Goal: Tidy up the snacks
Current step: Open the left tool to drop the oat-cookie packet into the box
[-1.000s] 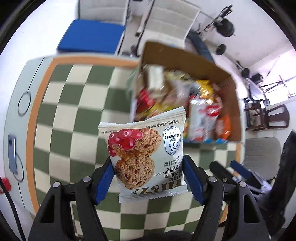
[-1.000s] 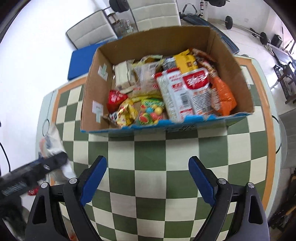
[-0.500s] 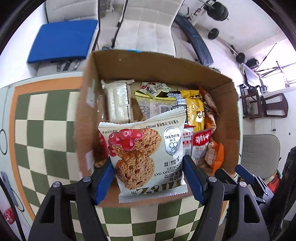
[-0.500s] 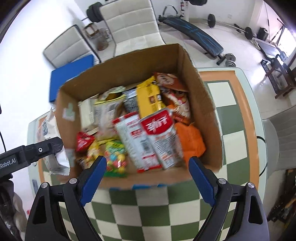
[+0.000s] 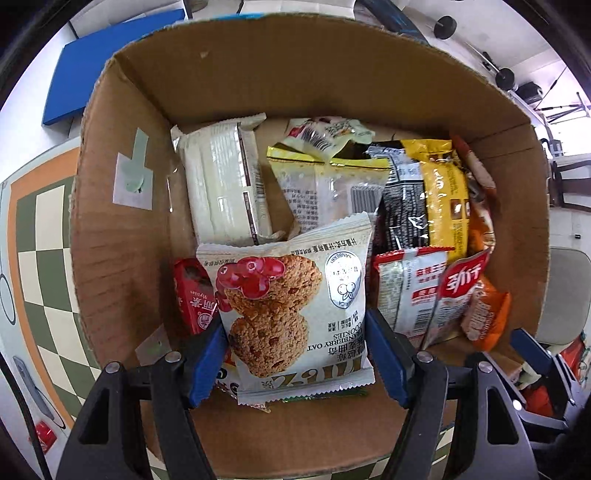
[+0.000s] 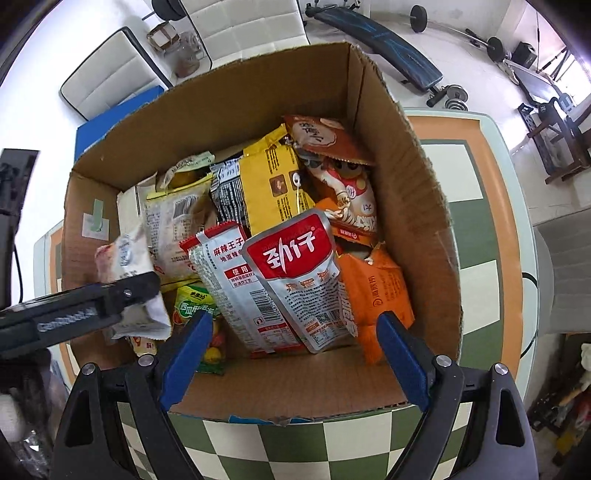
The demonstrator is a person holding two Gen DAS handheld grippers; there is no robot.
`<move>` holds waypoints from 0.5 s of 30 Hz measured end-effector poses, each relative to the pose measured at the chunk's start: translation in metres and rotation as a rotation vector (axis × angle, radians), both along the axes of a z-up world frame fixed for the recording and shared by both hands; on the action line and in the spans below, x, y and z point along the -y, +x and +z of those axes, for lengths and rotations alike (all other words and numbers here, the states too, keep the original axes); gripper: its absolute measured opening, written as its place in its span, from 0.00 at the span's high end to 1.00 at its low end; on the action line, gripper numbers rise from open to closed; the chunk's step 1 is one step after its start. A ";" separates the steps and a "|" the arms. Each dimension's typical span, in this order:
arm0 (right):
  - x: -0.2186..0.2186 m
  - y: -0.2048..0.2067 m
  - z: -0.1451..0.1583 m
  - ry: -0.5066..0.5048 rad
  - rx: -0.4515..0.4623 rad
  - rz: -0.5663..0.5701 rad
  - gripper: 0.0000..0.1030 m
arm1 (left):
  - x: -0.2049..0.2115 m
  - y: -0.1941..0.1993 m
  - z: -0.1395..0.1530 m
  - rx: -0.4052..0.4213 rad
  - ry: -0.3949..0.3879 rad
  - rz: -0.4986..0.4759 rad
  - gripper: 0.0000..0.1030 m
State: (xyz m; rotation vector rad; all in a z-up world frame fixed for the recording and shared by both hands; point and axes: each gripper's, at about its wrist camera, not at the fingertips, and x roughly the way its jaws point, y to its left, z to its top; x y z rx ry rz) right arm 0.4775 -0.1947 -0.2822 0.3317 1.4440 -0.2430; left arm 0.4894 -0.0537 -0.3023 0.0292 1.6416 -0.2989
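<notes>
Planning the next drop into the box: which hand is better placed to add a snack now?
Left. Its gripper already clamps the cranberry oat cookie packet over the cardboard box; the right gripper hangs open and empty.

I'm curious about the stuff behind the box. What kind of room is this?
Probably a home room that doubles as a gym: a weight bench, a barbell on the floor, and white chairs by a checkered table.

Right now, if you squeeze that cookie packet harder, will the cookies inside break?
Probably, a little. The cranberry oat cookie packet is thin, crinkly film, so the left gripper pressing its sides gets little cushioning. The picture on it shows crumbly oat cookies, which likely crack under pressure. It stands flat and unsagging between the pads, so it seems light and fairly stiff.
</notes>
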 end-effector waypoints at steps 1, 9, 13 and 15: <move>0.000 0.000 0.000 -0.002 -0.001 0.004 0.10 | 0.000 -0.001 0.000 0.006 0.013 0.001 0.31; 0.003 0.003 0.012 -0.008 0.015 0.009 0.10 | -0.006 -0.006 0.031 0.068 0.004 0.024 0.31; 0.003 0.003 0.020 -0.013 0.022 0.016 0.10 | -0.012 -0.008 0.050 0.115 -0.013 0.038 0.26; 0.003 0.002 0.024 -0.016 0.027 0.019 0.10 | -0.015 -0.008 0.058 0.128 -0.028 0.045 0.23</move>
